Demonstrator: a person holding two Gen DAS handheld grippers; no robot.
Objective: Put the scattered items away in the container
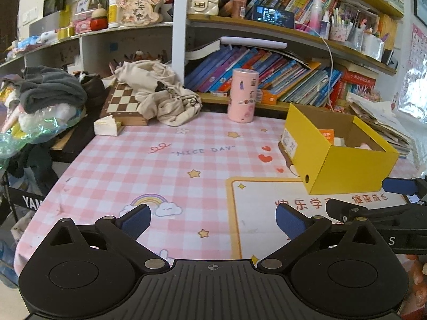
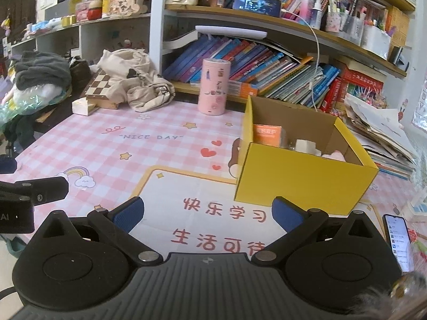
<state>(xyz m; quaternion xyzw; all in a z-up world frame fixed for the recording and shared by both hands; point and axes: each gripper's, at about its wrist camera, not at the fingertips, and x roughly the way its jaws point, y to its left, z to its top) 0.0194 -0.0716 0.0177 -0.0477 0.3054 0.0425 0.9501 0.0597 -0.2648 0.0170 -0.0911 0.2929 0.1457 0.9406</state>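
Observation:
A yellow cardboard box [image 1: 347,170] [image 2: 307,176] stands open on the pink checked tablecloth [image 1: 160,176] [image 2: 106,154]. Inside it lie an orange packet [image 2: 267,134], a white block [image 2: 305,145] and something pink [image 2: 333,156]. My left gripper [image 1: 212,221] hovers over the cloth, left of the box, jaws wide open and nothing between them. My right gripper [image 2: 207,216] hangs in front of the box, open and empty too. Part of the right gripper [image 1: 395,208] shows at the right edge of the left wrist view.
A pink cylinder [image 1: 242,95] [image 2: 214,86] stands at the back by the bookshelf [image 1: 280,64]. A chessboard [image 1: 121,101] under a beige cloth bag [image 1: 165,98] lies back left. A phone [image 2: 399,241] lies at the right, with stacked papers [image 2: 381,136] behind the box.

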